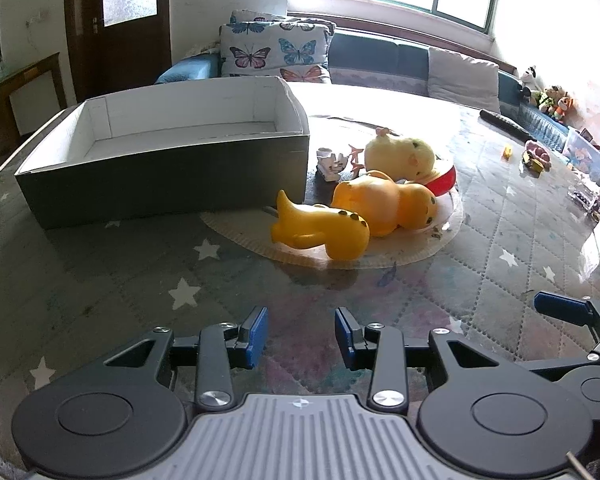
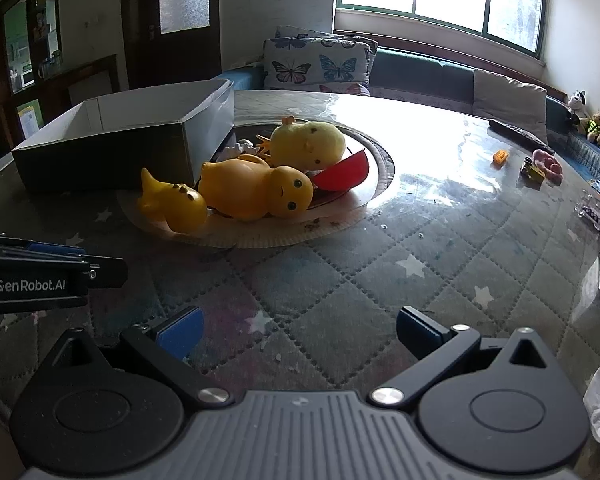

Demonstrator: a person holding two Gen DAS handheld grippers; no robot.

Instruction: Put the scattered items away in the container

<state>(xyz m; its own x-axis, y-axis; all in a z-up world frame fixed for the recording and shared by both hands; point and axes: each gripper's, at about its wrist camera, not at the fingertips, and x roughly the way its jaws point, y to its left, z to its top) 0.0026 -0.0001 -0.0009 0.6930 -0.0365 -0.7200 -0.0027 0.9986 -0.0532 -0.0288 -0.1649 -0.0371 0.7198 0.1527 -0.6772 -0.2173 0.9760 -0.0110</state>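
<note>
A grey cardboard box (image 1: 168, 172) with white inner walls sits at ten o'clock on the quilted table (image 1: 480, 240); what shows of its inside looks bare. Just beside it, at twelve o'clock, three yellow toys lie outside: a small duck (image 1: 320, 232), a larger glossy figure (image 1: 384, 204) and a plush chick (image 1: 400, 156). The left gripper (image 1: 301, 336) is narrowly parted, the right gripper (image 2: 300, 332) wide; both hold nothing.
</note>
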